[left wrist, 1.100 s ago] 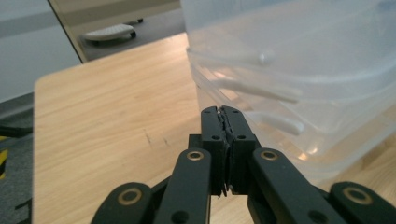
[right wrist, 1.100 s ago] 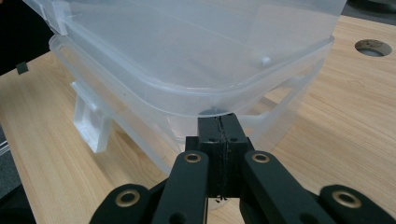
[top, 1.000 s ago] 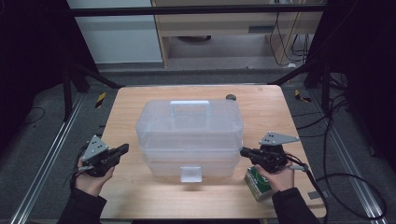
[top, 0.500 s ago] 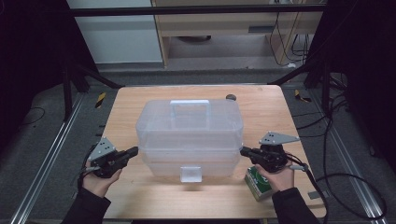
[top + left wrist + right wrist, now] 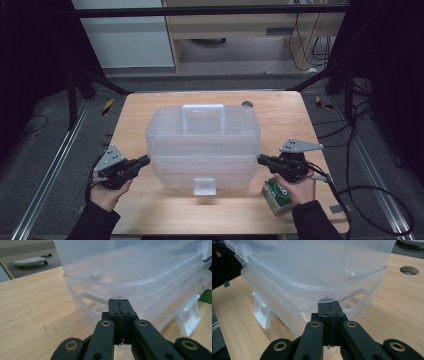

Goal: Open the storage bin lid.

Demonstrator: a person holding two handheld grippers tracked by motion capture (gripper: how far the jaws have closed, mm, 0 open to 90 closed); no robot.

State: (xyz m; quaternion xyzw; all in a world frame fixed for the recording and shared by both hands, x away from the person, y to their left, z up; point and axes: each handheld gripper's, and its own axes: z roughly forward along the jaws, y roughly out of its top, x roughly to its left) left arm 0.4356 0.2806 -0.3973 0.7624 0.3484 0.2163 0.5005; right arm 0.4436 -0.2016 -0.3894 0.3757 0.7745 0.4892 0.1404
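A clear plastic storage box (image 5: 202,140) with a lid, a top handle (image 5: 203,111) and a front latch (image 5: 204,185) stands in the middle of the wooden table (image 5: 135,110). My left gripper (image 5: 143,160) is shut with nothing in it, its tip at the box's left side. In the left gripper view the closed gripper tip (image 5: 119,302) sits just under the lid's rim (image 5: 105,283). My right gripper (image 5: 260,159) is also shut and empty, touching the box's right side. Its closed tip (image 5: 328,305) rests beneath the lid's rim (image 5: 312,286).
A green and white carton (image 5: 276,195) lies on the table under my right hand. A round cable hole (image 5: 246,104) sits behind the box. Cables (image 5: 360,190) trail on the floor at the right. Bare wood runs along the table's front edge.
My left gripper has moved right, from out near the table's left edge up to the box's left side. The right gripper and the box have stayed put.
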